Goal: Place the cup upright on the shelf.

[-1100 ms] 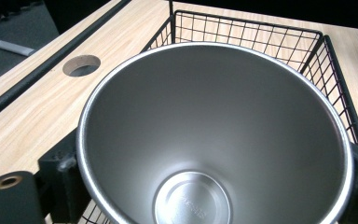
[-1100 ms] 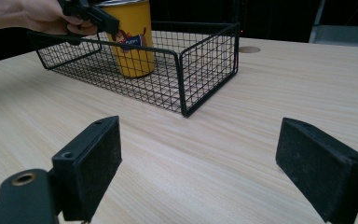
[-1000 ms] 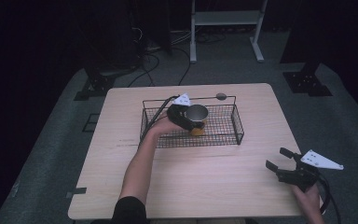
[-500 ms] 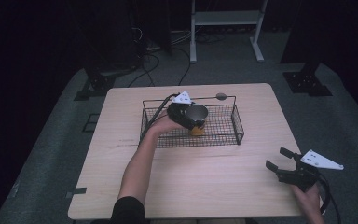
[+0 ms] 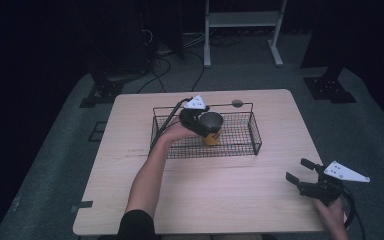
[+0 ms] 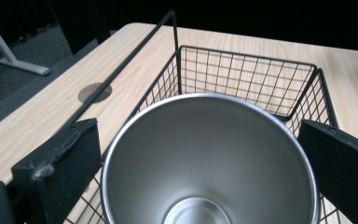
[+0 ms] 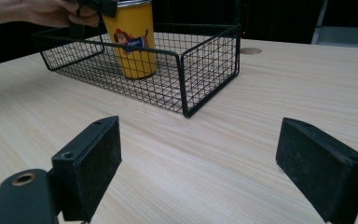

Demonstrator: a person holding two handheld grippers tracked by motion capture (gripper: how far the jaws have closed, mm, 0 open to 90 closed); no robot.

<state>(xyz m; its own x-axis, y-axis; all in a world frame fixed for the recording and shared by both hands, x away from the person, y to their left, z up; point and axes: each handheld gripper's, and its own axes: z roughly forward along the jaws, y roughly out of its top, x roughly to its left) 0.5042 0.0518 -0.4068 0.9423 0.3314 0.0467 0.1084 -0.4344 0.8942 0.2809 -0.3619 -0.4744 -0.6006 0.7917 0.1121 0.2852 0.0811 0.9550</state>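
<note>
A yellow cup (image 5: 210,139) with a steel inside and a cartoon label stands upright in the black wire basket (image 5: 255,136) on the wooden table (image 5: 220,195). My left gripper (image 5: 210,121) reaches into the basket from the left, its jaws pressed to either side of the cup's rim. In the left gripper view the cup's mouth (image 6: 209,158) sits between both jaws. My right gripper (image 5: 298,170) hovers open over the table's near right corner, nothing between its jaws. The right gripper view shows the cup (image 7: 133,42) and the basket (image 7: 205,60) ahead.
A round grey grommet (image 5: 237,103) sits in the tabletop just behind the basket. Bare wood lies between the basket and the right gripper. Dark floor, cables and a white stand (image 5: 242,20) surround the table.
</note>
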